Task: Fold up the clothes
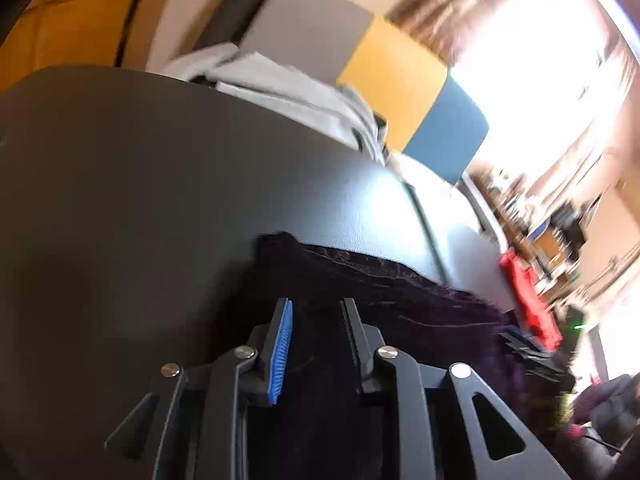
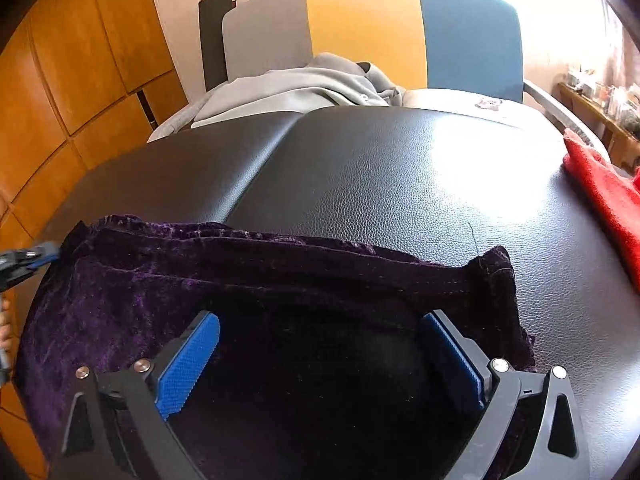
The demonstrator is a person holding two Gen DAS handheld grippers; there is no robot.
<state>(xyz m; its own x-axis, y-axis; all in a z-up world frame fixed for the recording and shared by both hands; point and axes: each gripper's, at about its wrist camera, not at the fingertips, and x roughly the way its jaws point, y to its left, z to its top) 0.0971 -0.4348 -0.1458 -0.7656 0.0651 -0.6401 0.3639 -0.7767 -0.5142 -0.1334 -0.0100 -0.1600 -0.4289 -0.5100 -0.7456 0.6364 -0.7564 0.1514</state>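
- right gripper [image 2: 320, 344]: jaws spread wide, blue pads apart, nothing pinched; it hovers over the near part of the velvet [image 2: 248, 276], close to that cloth's right end.
- left gripper [image 1: 316, 336]: jaws part-way apart over the dark cloth; the pads [image 1: 281, 350] show a gap, but whether a fold sits between them cannot be told, as the view is blurred.
- velvet: a dark purple garment, folded into a band, lying flat on the near part of the black table [image 2: 400, 184].
- key relation: the band's long axis runs left to right across the right wrist view, so it lies crosswise to both grippers' fingers. the left gripper [image 2: 30, 258] sits at the band's left end, the right one nearer the right end; each hand is thus nearest its own end.
- judgement: a next fold would likely bring one end over the other.
- outward: a red cloth [image 2: 600, 188] at the table's right edge, well apart; grey clothes [image 2: 304, 88] heaped on the chair [image 2: 360, 24] behind the table.
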